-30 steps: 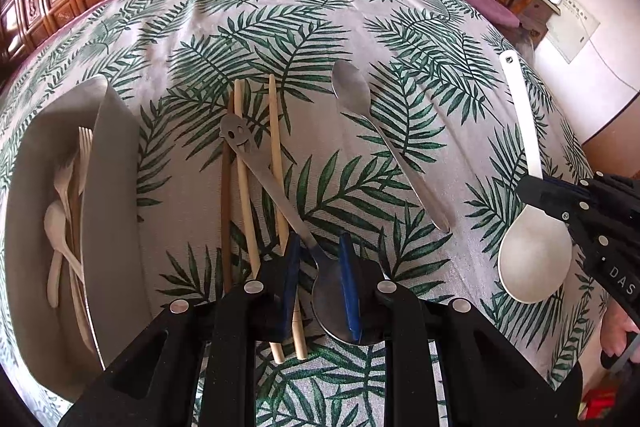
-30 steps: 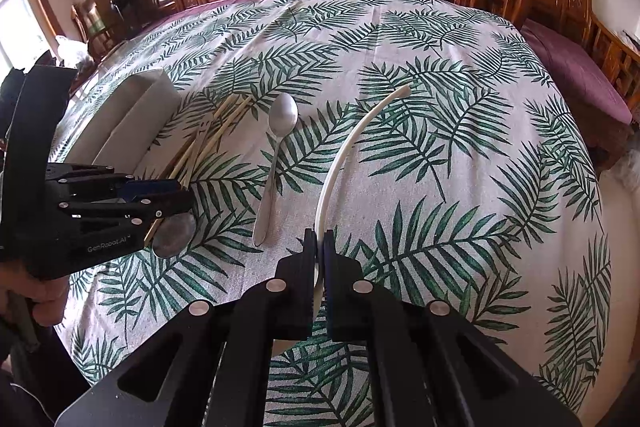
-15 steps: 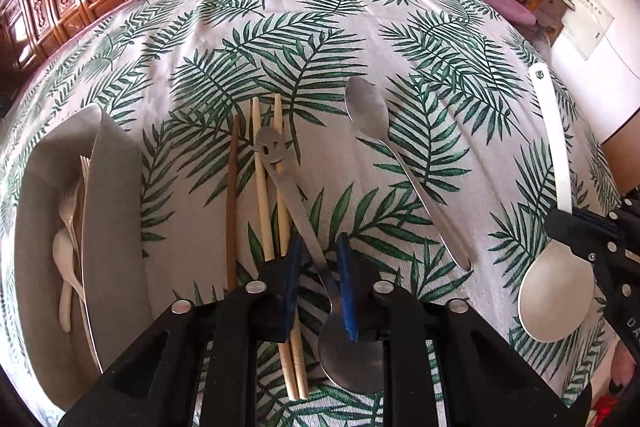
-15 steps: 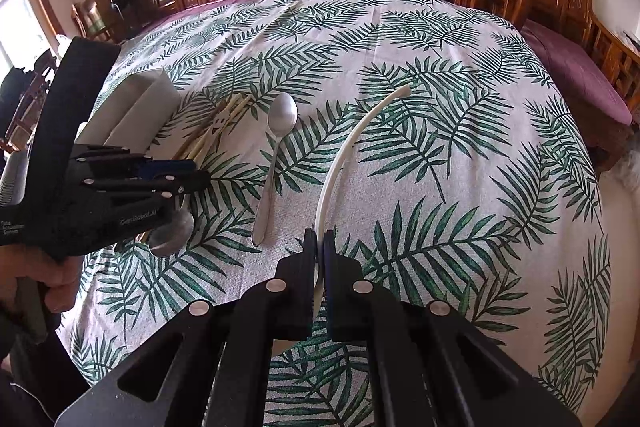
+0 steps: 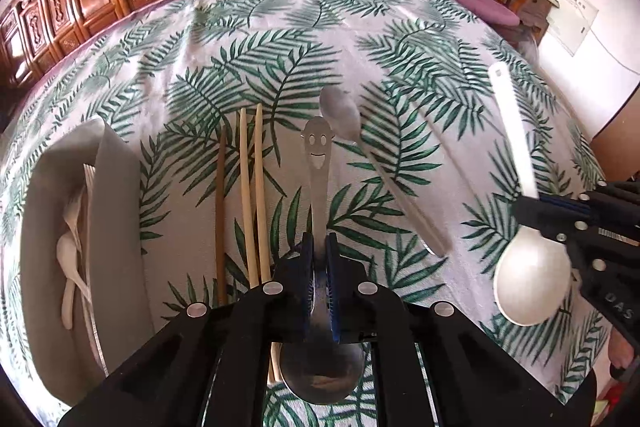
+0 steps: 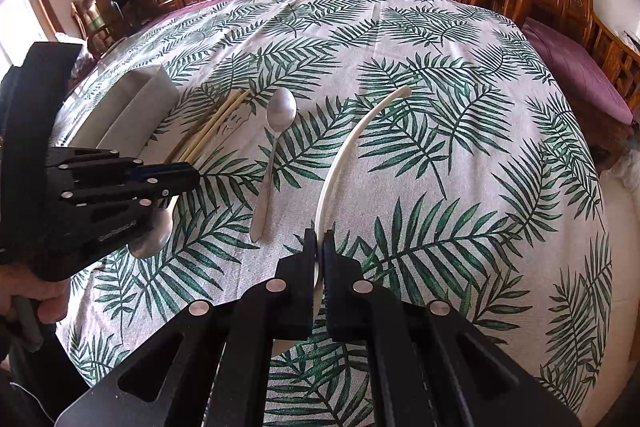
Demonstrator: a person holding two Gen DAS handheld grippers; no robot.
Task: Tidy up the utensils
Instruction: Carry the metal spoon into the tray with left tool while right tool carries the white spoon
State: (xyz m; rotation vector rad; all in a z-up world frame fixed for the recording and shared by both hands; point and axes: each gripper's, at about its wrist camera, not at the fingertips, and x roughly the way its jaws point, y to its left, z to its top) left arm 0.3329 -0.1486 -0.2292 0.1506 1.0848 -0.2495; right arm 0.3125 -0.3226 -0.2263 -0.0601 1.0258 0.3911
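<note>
- While the left gripper [image 5: 319,259] is clamping the smiley spoon [image 5: 316,163] at its neck, handle pointing away and bowl hanging under the jaws, the jaws have just been closing and are now pressing tight on the metal.
- Right gripper [image 6: 319,255] is pinching the white ladle [image 6: 344,155] just above its bowl, jaws closed on the handle; its long handle is arcing out over the cloth [image 6: 460,167].
- Tray [image 5: 116,227] is serving as landmark: grey, at the cloth's left edge, already holding pale forks and spoons in its far-left compartment.
- Chopsticks [image 5: 252,195] are lying just right of the tray, a brown one and two pale ones side by side; the smiley spoon is sitting right of those, a plain steel spoon [image 5: 340,115] further right, the ladle furthest from the tray.
- Judgement: step in hand is lifting both held pieces, then carrying them to the tray.
- Doing it well, as I read it: raising the smiley spoon straight up first, since the chopsticks are lying right beside it and a sideways drag would be scattering them.
- Keeping the grip firm, as the heavy bowl is likely wanting to pivot the spoon between the pads.
- Matching like with like when lowering; which compartment suits the ladle I cannot tell.
</note>
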